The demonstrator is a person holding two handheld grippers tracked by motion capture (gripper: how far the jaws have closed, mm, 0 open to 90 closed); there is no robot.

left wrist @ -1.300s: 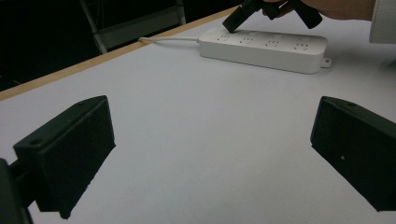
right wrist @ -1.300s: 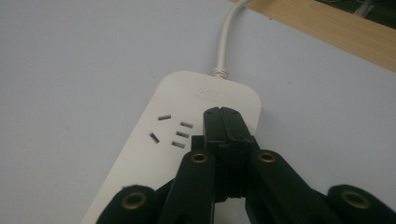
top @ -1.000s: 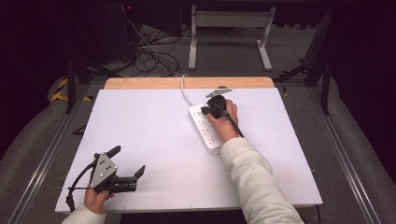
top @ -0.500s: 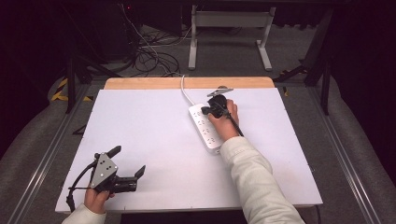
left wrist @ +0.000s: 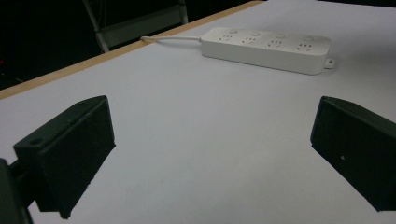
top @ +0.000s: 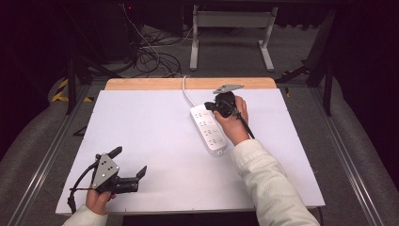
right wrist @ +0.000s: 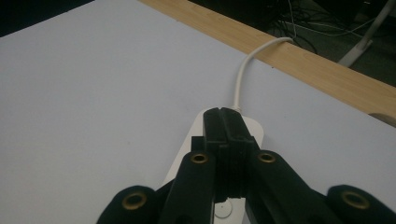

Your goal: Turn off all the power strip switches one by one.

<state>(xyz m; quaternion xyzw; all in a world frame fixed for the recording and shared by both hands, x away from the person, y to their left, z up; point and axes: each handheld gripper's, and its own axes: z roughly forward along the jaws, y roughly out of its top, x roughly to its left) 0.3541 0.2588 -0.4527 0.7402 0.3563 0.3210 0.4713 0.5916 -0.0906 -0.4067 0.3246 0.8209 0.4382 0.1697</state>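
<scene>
Lifting off the power strip [top: 209,130] at 1 o'clock, right gripper [top: 210,107] pinched empty, switch press likely done; left gripper [top: 128,162] wide, idle.

White power strip [top: 210,131]; white table [top: 155,141]; black jaws.

Both grippers are showing black bodies: the left gripper [top: 128,165] is wearing a grey three-cornered plate [top: 105,170] and trailing a black cable [top: 77,186]. The right gripper [right wrist: 223,122] is showing brass-ringed screw holes [right wrist: 200,158]. The person is wearing cream sleeves [top: 270,183].
</scene>
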